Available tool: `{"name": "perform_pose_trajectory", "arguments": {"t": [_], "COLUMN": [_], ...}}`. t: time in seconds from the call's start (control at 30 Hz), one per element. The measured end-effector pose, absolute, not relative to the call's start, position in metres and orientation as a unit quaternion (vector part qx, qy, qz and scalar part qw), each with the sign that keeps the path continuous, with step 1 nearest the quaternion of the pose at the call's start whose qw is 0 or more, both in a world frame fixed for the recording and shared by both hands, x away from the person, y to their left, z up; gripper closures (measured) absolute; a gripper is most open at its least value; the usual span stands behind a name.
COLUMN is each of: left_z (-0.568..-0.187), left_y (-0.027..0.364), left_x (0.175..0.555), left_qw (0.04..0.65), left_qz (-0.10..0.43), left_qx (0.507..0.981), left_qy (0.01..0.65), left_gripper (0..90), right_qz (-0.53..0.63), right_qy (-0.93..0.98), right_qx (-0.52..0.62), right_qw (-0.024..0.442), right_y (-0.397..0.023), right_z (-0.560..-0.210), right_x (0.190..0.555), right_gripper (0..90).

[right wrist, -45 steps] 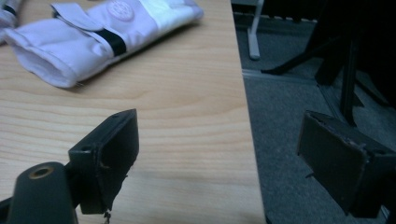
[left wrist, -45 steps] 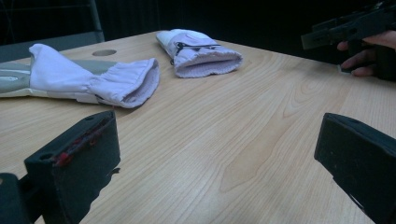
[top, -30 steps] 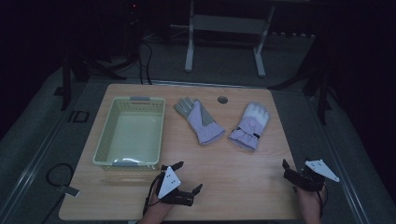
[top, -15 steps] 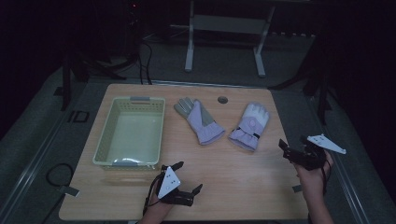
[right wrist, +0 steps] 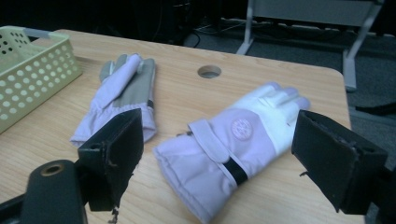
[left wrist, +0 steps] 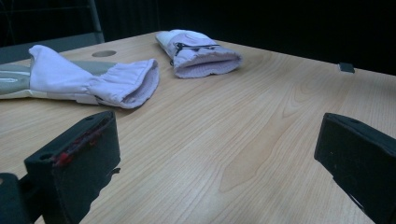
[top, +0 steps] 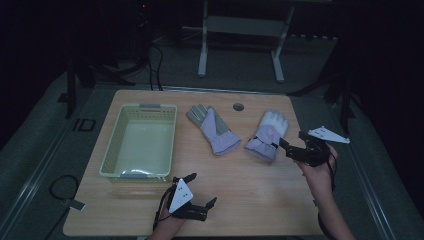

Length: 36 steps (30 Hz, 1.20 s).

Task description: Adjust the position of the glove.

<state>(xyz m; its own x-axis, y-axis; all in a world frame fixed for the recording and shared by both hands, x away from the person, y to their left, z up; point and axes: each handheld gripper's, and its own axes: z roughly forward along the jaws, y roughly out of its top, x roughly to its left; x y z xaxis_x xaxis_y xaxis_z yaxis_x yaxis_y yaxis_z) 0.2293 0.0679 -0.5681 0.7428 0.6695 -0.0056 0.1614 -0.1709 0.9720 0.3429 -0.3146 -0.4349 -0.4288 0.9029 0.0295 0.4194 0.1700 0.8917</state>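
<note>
Two lilac winter gloves lie on the wooden table (top: 250, 195). The left glove (top: 214, 128) lies palm up with grey fingers; the right glove (top: 267, 134) lies back up with a white hand part. My right gripper (top: 292, 143) is open just off the right glove's cuff, and in the right gripper view that glove (right wrist: 238, 135) lies between the jaws, a little beyond them. My left gripper (top: 200, 190) rests open near the table's front edge. In the left gripper view both cuffs face it: left glove (left wrist: 93, 79), right glove (left wrist: 201, 53).
A pale green perforated basket (top: 112, 155) stands on the left part of the table, its corner seen as the basket (right wrist: 28, 74) in the right gripper view. A round cable hole (top: 238, 107) sits near the far edge. A metal stand (top: 240, 25) is on the floor behind.
My right gripper has risen from the table's right front edge and moved forward and left, up to the right glove's cuff. The left gripper has stayed put.
</note>
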Motion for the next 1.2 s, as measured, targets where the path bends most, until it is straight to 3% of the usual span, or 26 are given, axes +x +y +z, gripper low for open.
{"name": "perform_pose_trajectory", "arguments": {"t": [0.33, 0.67, 1.2], "left_z": [-0.568, -0.568, -0.568], "left_y": [0.068, 0.068, 0.068], "left_x": [0.229, 0.229, 0.229], "left_qw": [0.579, 0.579, 0.578], "left_qz": [0.219, 0.218, 0.22], "left_qx": [0.732, 0.732, 0.733], "left_qy": [0.284, 0.285, 0.282], "left_gripper": [0.0, 0.0, 0.0], "right_qz": [0.451, 0.444, 0.429], "right_qy": [0.734, 0.759, 0.789], "right_qx": [0.444, 0.408, 0.387], "right_qw": [0.246, 0.245, 0.207], "right_y": [-0.291, -0.264, -0.221], "right_z": [-0.428, -0.419, -0.432], "right_x": [0.359, 0.372, 0.404], "right_gripper": [18.9, 12.9, 13.4]}}
